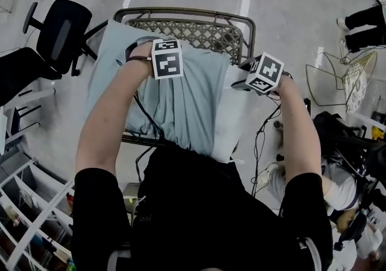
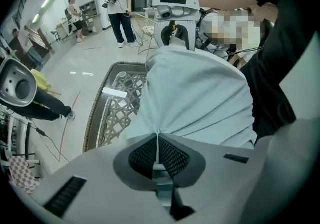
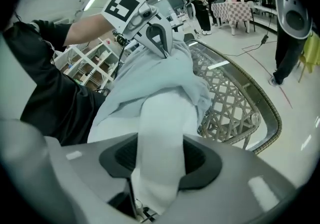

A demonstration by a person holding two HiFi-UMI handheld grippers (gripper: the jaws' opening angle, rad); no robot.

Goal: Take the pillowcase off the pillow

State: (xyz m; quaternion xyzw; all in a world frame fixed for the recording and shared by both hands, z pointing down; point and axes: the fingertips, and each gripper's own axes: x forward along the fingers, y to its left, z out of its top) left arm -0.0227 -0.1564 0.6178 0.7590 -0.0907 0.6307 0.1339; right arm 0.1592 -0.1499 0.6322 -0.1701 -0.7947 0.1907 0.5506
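Note:
A pillow in a pale blue pillowcase lies across a wicker table. The white pillow sticks out of the case on the right side. My left gripper points down onto the case's far part and is shut on a thin pinch of the blue fabric. My right gripper is at the pillow's far right end, with its jaws closed on a thick fold of the white pillow. In the right gripper view the pillowcase is bunched beyond that fold, below the left gripper.
The table has a woven lattice top and a rounded rim. Black office chairs stand to the left, white shelving at lower left, and a wire chair to the right. People stand farther off; cables run across the floor.

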